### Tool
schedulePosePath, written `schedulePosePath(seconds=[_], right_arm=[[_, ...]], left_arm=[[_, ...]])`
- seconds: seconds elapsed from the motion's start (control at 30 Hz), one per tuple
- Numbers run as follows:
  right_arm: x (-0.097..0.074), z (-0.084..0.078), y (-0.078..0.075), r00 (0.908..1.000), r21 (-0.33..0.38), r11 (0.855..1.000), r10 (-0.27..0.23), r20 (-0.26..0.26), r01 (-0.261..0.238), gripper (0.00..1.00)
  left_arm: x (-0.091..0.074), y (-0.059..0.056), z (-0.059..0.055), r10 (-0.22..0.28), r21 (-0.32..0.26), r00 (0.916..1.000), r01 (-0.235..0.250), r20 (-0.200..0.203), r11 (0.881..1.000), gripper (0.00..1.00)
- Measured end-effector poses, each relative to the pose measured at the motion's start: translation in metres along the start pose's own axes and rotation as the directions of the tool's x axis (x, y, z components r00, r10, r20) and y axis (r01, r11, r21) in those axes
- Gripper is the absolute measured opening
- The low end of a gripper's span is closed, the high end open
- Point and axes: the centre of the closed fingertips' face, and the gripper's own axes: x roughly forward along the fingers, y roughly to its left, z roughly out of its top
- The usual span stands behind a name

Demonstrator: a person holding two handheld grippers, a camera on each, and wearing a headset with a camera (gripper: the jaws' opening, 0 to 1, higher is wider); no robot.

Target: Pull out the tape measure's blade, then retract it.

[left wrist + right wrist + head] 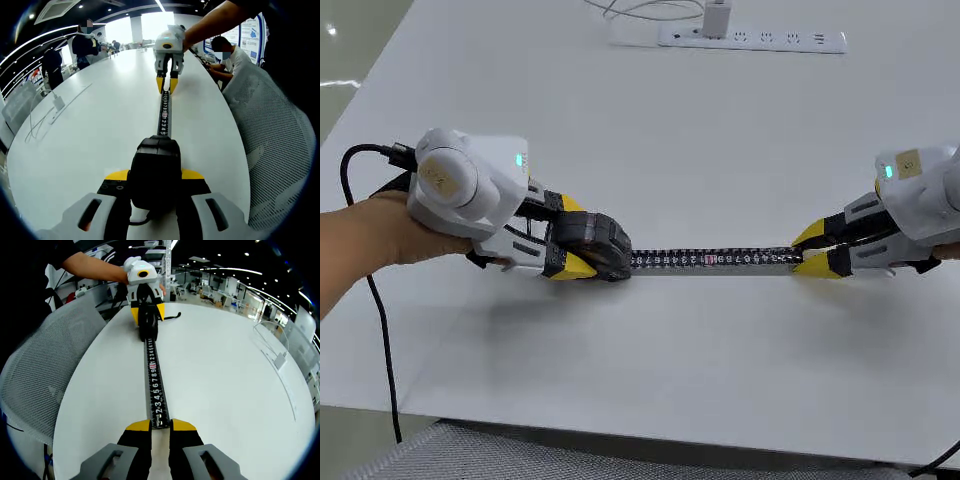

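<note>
Open-plan hall in the background, with ceiling light strips and rows of desks; several people standing far off in the left gripper view. Long white table as the work surface. Grey mesh chair just beside the table's near edge.

Left gripper low over the table at the left of the head view, gripped by a hand. Jaws set moderately wide and clamped on either side of the black tape measure case; yellow tips against its flanks in the left gripper view. Case resting on the tabletop.

Right gripper well apart from the left, at the right of the head view. Jaws narrow, nipping the free end of the blade.

Blade drawn out of the case, straight between the two grippers, flat and close along the table. Dark face with white numerals up, one red mark partway along it in the right gripper view.

White power strip at the far table edge, with a white adapter plugged in. Black cable trailing from the left gripper's rear, over the table edge.
</note>
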Motion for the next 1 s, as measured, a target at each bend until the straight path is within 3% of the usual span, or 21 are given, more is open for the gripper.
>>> schedulePosePath(seconds=[1.0], right_arm=[[-0.016,-0.017,-0.004,0.9997,0.019,1.000,-0.013,-0.019,0.014,0.08]], left_arm=[[0.000,0.000,0.000,0.002,-0.002,1.0000,-0.002,0.002,1.000,0.29]])
